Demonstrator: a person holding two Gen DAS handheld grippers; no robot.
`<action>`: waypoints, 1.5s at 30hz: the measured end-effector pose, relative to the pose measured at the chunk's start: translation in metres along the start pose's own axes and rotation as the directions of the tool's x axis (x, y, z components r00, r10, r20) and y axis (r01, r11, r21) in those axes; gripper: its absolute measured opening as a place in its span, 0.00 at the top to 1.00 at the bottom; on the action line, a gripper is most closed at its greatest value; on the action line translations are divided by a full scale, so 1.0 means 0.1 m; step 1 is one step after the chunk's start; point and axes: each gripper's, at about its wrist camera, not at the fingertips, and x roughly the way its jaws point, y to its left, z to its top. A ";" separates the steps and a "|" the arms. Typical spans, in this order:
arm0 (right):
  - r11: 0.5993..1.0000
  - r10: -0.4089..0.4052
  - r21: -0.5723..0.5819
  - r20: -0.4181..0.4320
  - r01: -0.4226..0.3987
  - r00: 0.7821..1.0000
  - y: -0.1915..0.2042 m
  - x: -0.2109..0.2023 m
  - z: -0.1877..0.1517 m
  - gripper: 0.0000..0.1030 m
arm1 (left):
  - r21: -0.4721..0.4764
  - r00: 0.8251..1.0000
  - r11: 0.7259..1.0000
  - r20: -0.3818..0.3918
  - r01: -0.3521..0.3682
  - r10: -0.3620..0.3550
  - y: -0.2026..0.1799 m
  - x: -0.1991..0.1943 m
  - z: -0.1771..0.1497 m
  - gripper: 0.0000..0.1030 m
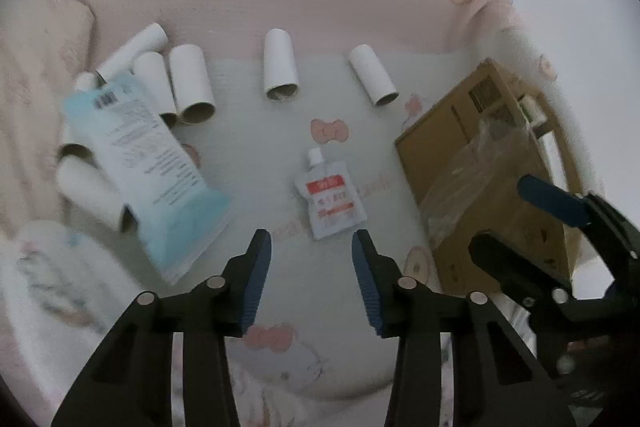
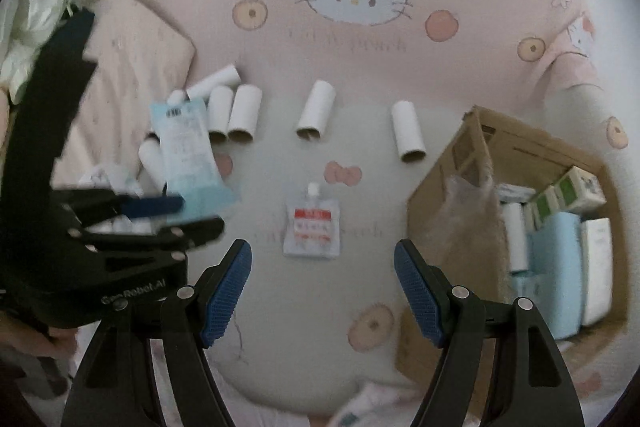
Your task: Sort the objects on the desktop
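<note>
Both claws empty, left claw (image 1: 311,241) part-open and right claw (image 2: 323,253) spread wide above the small spouted pouch (image 2: 312,225) lying flat on the cartoon-print sheet (image 2: 360,75); pads may skid off its thin, limp edges.

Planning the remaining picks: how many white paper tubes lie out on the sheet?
8: a centre tube, a right tube, and a left cluster of six around the blue pouch. Some are partly covered, so more may be hidden.
</note>
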 end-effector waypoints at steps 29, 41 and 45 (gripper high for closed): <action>0.974 -0.190 -0.150 -0.118 0.171 0.975 -0.32 0.93 1.03 0.30 | -0.073 0.887 0.896 0.197 0.437 -0.417 0.30 1.28 1.14 0.57; 0.994 -0.096 -0.090 -0.392 0.065 0.915 -0.96 1.54 1.87 0.30 | -0.201 0.906 0.884 0.146 0.421 -0.398 0.29 1.72 1.46 0.50; 0.988 0.023 0.144 -0.520 0.061 0.854 -1.38 1.94 1.90 0.30 | -0.244 0.890 0.857 0.163 0.454 -0.425 0.25 1.83 1.55 0.49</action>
